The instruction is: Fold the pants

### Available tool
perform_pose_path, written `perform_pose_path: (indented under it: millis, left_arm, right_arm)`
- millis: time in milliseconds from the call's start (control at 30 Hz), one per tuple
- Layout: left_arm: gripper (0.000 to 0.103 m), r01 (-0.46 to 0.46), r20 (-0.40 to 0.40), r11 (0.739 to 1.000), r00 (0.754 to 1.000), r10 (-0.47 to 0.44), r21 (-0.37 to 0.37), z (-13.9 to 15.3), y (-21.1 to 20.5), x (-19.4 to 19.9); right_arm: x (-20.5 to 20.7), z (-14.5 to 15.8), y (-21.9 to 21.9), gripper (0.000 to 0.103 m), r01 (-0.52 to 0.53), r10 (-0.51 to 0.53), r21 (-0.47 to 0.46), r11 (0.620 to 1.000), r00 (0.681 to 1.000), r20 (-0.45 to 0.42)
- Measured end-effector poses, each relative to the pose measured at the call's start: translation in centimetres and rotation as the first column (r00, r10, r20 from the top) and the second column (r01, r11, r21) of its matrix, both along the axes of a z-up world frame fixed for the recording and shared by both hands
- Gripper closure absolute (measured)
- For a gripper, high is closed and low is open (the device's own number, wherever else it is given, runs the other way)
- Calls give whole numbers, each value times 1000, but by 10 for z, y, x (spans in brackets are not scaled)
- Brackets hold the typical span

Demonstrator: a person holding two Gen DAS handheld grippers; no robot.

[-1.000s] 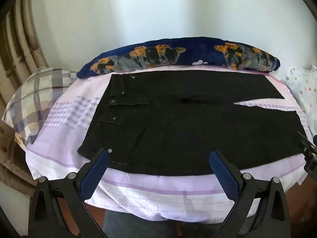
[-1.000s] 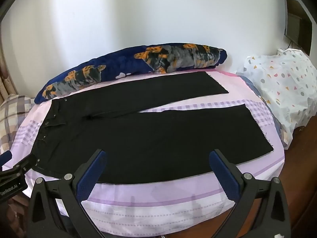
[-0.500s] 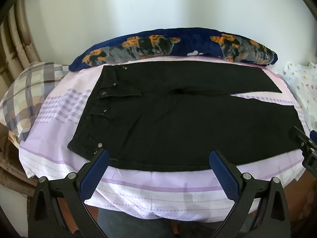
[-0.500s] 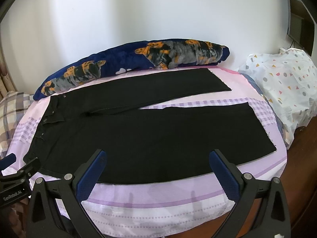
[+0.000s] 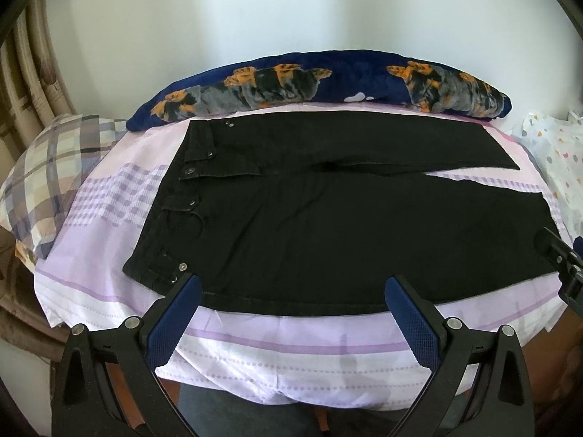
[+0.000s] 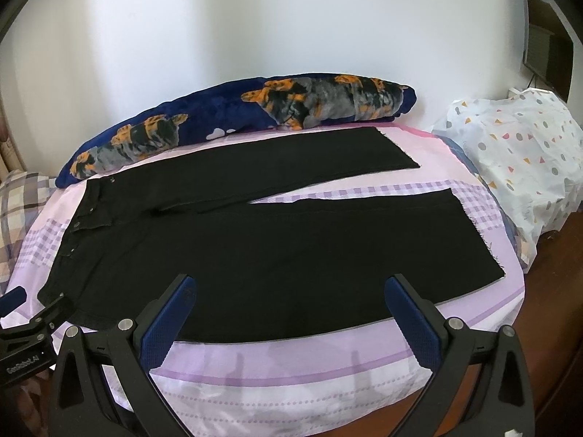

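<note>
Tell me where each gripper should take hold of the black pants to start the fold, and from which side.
Judging by how the black pants lie flat with legs apart, take the near edge from the bed's front. The left gripper, open, suits the near waistband corner; the right gripper, open, suits the near leg's hem corner. Both corners lie flat on the sheet.

Black pants [image 5: 328,225] flat on bedsheet [image 5: 291,342]
</note>
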State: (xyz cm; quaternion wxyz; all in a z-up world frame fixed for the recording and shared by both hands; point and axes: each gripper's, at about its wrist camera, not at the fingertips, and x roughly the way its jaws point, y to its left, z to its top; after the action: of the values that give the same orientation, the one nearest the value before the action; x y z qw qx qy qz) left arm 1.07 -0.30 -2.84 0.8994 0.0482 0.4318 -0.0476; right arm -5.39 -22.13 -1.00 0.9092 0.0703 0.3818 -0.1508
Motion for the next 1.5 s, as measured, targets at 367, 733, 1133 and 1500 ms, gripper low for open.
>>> perform_pose_path:
  millis: [367,733,1133,1500]
  left_arm:
    - [3,5,4,1000,1000,-5,-7,2,0,1]
    - [3,15,12,1000,1000,-14,-16,4,-2,0]
    - [3,15,13,1000,1000,-15,-18,4,-3,0]
    - [3,13,12,1000,1000,-13,-17,5,-4,0]
  right_arm:
    - [0,4,0,0,4,-4,-3,1000,1000,6]
    - [-1,4,-1,0,5,-5,-3,1000,1000,8]
    - [3,6,-3,0,9,-9,-5,1000,1000,10]
    - [6,6,-5,0,12,-12,-4,1000,1000,7]
